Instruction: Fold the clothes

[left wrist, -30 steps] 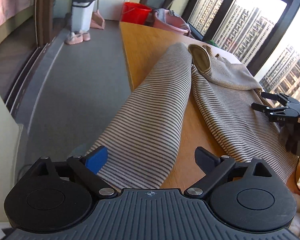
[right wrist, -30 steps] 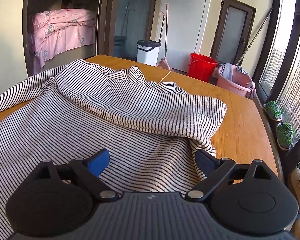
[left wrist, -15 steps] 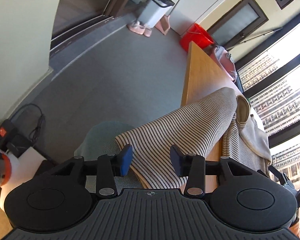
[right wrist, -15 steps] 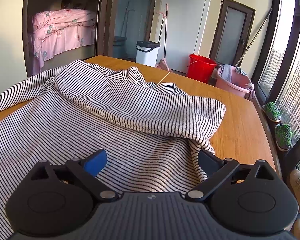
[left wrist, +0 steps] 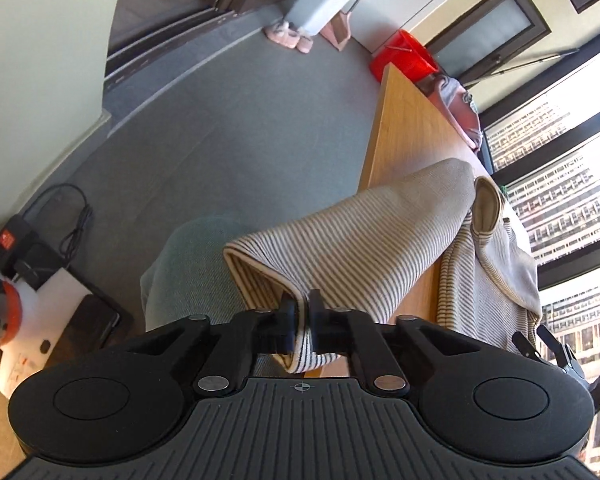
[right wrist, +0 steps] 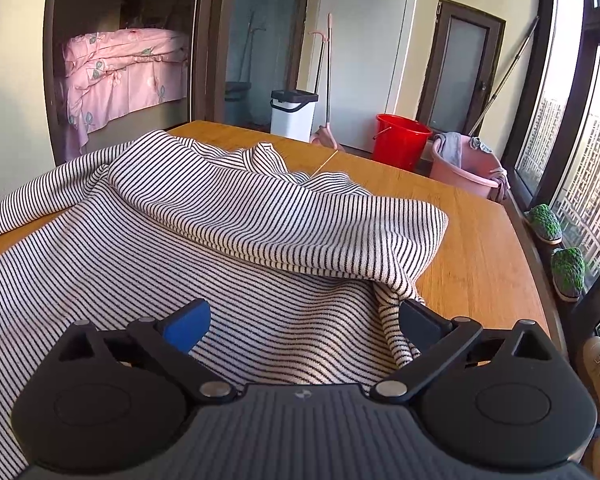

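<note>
Off the table (left wrist: pixel 404 128) edge, left gripper (left wrist: pixel 302 312) pinches the sleeve (left wrist: pixel 352 236) cuff. Right gripper (right wrist: pixel 304 320) spread wide over the shirt (right wrist: pixel 204 240); bucket (right wrist: pixel 400 142) beyond.

The cream garment (right wrist: pixel 228 216) is showing thin dark stripes; the bench (right wrist: pixel 472 240) is glowing honey-orange; the bucket (right wrist: pixel 400 140) is shining red.

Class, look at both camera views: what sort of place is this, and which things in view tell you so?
Probably a home, in a sunroom or enclosed balcony high up in a flat. A bed with pink bedding shows through a doorway, a red bucket and a bin stand by the wall, and tall buildings fill the big windows.
</note>
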A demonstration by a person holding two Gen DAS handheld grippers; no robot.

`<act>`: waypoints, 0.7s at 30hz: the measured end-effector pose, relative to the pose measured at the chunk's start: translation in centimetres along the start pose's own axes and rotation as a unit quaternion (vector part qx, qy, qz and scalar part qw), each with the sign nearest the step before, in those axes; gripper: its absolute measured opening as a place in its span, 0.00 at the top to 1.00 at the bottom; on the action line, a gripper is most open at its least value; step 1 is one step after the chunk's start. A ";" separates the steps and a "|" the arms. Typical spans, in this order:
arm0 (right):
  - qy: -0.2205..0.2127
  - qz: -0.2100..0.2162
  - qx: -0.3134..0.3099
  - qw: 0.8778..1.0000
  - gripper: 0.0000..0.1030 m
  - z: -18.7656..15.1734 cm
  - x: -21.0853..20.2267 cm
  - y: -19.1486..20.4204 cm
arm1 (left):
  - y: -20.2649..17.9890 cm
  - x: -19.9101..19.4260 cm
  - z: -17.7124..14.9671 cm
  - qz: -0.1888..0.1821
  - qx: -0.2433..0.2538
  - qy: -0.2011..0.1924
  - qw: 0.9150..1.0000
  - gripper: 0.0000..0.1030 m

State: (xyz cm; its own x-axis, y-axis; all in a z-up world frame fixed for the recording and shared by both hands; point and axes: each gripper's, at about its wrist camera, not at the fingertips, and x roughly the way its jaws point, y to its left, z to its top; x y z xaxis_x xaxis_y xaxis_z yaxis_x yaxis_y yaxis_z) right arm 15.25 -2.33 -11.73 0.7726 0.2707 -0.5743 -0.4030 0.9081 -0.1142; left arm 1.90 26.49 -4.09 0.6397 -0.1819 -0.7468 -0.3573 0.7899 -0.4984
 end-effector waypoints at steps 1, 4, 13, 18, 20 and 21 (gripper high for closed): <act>-0.005 -0.002 0.001 1.000 0.02 0.0 -0.2 0.0 | -0.3 -0.1 0.1 0.000 0.004 -0.006 1.000 0.95; -0.048 -0.002 0.010 0.999 0.02 0.2 -1.8 0.2 | -3.4 -1.8 1.8 -0.009 0.037 -0.044 0.998 0.95; -0.194 0.051 -0.075 0.977 0.45 3.9 -8.7 6.5 | -17.1 -4.2 4.0 -0.106 0.159 -0.104 0.976 0.95; -0.277 0.077 -0.107 0.952 0.14 7.1 -9.5 11.9 | -23.4 -2.9 3.1 -0.147 0.205 -0.101 0.962 0.94; -0.296 0.078 -0.114 0.945 0.13 8.0 -8.9 13.1 | -24.8 -2.0 2.8 -0.158 0.212 -0.092 0.960 0.94; -0.302 0.079 -0.121 0.942 0.13 8.5 -8.3 13.8 | -25.3 -1.7 2.8 -0.160 0.215 -0.092 0.959 0.95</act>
State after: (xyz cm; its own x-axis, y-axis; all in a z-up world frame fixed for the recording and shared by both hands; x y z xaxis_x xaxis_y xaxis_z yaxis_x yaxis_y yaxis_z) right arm 7.38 10.67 -1.67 0.8027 0.5949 -0.0416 -0.5796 0.7619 -0.2892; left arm 11.79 8.44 11.03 0.7930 -0.3810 -0.4754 0.1669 0.8864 -0.4319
